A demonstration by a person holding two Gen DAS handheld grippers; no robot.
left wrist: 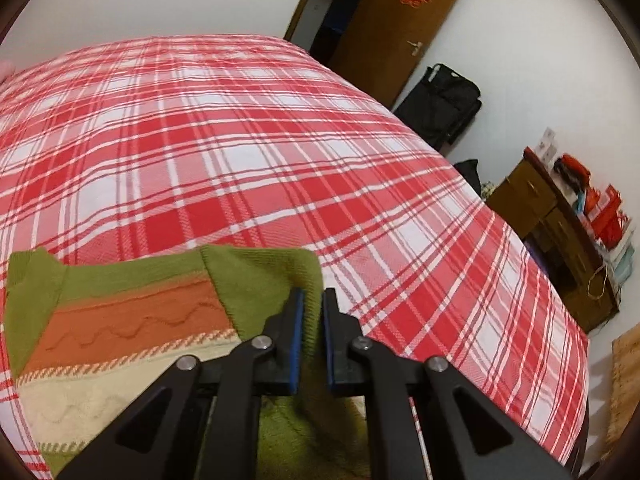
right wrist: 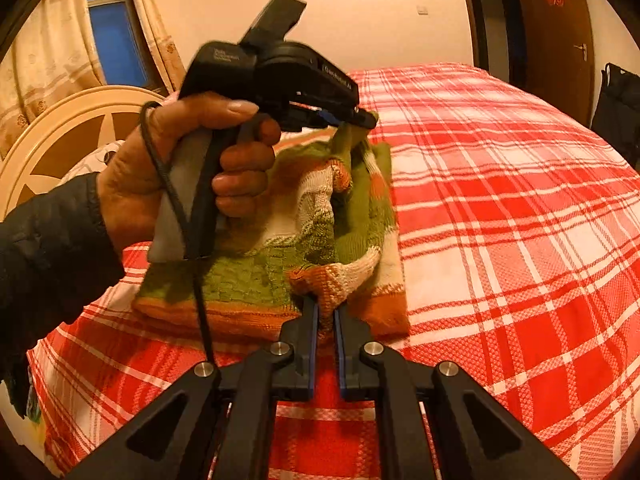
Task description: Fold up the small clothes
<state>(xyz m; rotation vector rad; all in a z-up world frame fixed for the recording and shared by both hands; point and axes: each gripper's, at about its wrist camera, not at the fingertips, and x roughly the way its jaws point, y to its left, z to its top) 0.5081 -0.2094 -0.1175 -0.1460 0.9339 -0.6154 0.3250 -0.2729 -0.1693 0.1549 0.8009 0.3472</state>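
Both grippers [left wrist: 313, 304] [right wrist: 326, 312] angled down, pinching sweater [right wrist: 320, 232].

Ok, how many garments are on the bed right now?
1: a green, orange and cream knit sweater lying partly folded on the plaid bedspread, pinched by both the left gripper and right gripper. Nothing else shows.

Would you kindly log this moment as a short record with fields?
surface: bed with red plaid cover
garment: green, orange and cream knit sweater, partly folded
left claw: shut on a green fold of the sweater
right claw: shut on the sweater's near edge
holder: left hand grips the left claw's handle
background: brown door, black bag
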